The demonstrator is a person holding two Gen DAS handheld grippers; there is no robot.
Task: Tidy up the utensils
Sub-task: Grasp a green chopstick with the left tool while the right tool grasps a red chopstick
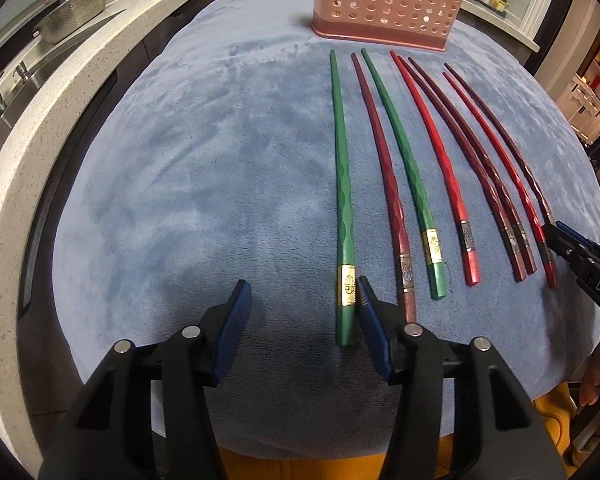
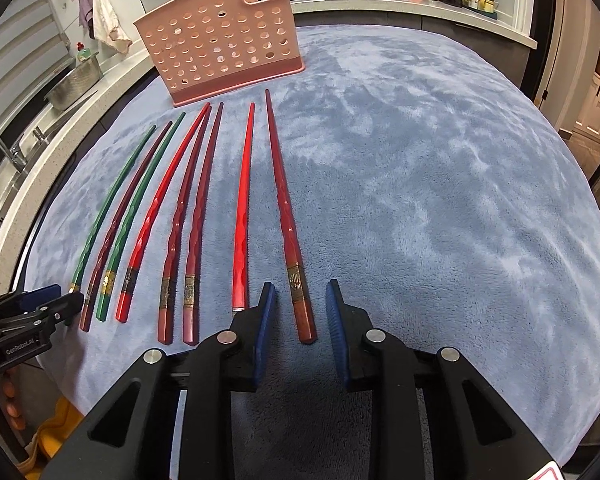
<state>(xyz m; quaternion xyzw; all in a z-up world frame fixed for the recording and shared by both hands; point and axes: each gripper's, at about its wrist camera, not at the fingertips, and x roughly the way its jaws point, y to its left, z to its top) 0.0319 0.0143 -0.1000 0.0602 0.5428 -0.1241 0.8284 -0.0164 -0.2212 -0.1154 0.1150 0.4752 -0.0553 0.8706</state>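
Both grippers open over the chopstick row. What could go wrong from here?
1. The right gripper straddles the rightmost dark red chopstick, but the bright red chopstick lies against its left finger and may get dragged.
2. The left gripper sits beside the leftmost green chopstick, which lies under its right finger; closing could push it away.
3. Plush blue cloth may hinder a flat pickup.

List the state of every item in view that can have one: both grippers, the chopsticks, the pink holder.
left gripper: open, holding nothing, beside the leftmost green chopstick.
right gripper: open, straddling the rightmost dark red chopstick, not clamped.
chopsticks: eight, all flat on the blue cloth, none stowed.
pink holder: upright; no chopsticks visible inside.
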